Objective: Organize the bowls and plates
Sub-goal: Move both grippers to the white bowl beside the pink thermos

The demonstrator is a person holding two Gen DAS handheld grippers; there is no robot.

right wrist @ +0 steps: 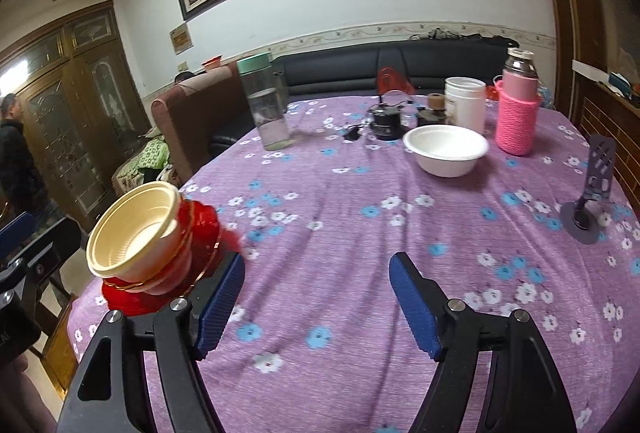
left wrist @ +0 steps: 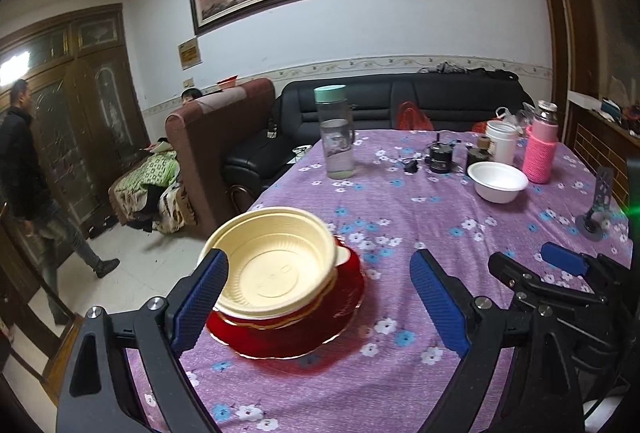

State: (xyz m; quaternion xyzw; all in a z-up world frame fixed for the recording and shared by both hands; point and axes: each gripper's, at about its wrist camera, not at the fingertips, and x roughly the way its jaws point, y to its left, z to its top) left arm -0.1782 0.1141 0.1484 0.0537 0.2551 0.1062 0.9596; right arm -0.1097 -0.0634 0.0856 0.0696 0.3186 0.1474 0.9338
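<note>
A cream plastic bowl (left wrist: 276,265) sits in a stack on a red plate (left wrist: 320,333) near the table's left edge. It also shows in the right wrist view (right wrist: 132,233), on the red plate (right wrist: 204,229). My left gripper (left wrist: 320,309) is open, its fingers either side of the stack, the left pad (left wrist: 200,309) close to the bowl's rim. A white bowl (left wrist: 498,181) stands farther back right; it shows in the right wrist view (right wrist: 446,149). My right gripper (right wrist: 318,305) is open and empty over the cloth, right of the stack.
The table has a purple flowered cloth (right wrist: 360,217). At the back stand a clear bottle (left wrist: 336,133), a white jar (right wrist: 464,105), a pink-sleeved flask (right wrist: 516,113) and a small black pot (right wrist: 386,121). A dark stand (right wrist: 592,201) is at the right. A man (left wrist: 24,177) stands left.
</note>
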